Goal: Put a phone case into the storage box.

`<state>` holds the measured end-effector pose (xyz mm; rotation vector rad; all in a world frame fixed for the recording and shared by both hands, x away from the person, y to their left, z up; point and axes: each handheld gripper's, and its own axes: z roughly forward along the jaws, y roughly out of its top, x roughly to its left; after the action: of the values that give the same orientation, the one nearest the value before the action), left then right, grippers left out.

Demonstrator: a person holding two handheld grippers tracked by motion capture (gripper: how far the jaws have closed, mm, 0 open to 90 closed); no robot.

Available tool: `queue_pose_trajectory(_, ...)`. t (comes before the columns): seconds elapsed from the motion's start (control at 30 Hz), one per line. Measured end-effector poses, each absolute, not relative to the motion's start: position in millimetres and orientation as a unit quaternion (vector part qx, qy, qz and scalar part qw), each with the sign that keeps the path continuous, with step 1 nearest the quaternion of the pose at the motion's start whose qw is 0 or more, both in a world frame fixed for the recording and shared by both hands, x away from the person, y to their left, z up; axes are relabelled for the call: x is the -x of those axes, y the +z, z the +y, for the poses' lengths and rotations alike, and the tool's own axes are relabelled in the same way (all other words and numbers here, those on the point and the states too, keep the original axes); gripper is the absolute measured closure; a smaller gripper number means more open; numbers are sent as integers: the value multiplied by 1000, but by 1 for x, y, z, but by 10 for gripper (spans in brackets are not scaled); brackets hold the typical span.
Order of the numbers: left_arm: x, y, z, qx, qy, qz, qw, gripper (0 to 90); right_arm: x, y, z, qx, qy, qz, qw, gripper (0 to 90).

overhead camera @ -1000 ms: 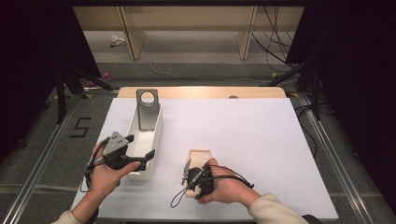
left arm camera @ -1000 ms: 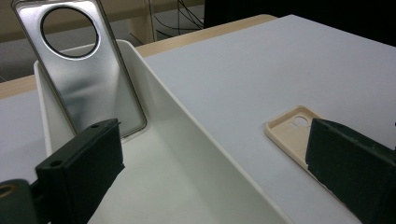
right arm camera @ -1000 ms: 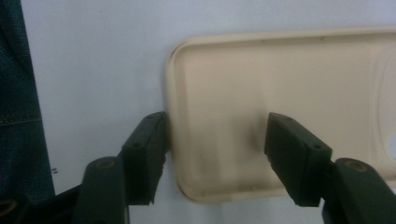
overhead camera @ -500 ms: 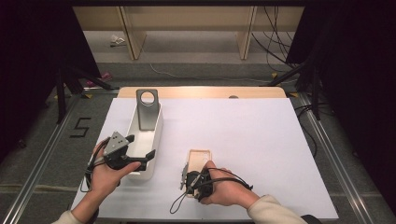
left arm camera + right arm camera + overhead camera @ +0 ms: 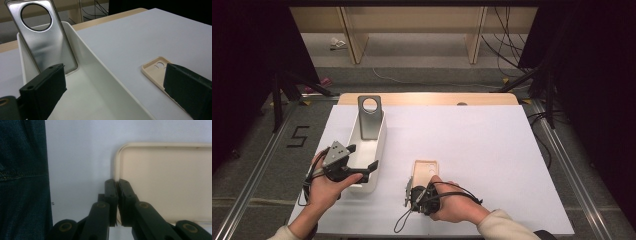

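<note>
A beige phone case [image 5: 424,170] [image 5: 156,71] [image 5: 170,182] lies open side up on the white table top. My right gripper [image 5: 413,189] [image 5: 116,182] is at its near left corner. Its jaws have just been closing and now pinch the case's raised rim. A white oblong tray [image 5: 379,145] [image 5: 100,65] stands to the left, and a silver metal case with a round hole [image 5: 370,117] [image 5: 47,42] leans upright at its far end. My left gripper [image 5: 362,156] [image 5: 113,75] is wide open across the tray's near right wall, one jaw inside and one outside.
A wooden strip [image 5: 427,98] borders the table's far edge. Beyond it are shelf legs and cables on the floor, with a floor mark "5" [image 5: 298,136] at the left. The person's blue trouser leg [image 5: 22,182] shows beside the table's near edge.
The right hand has shifted slightly at the near end of the beige case. The left hand and the tray have not moved.
</note>
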<state>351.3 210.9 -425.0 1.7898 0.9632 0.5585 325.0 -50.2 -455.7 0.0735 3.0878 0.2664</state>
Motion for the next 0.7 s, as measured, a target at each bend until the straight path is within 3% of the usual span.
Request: queue_pose_trajectory(0.7,-351,-425,212,-737,230,398,496,42,-337,-440,-75,-82,189,978,-12,878)
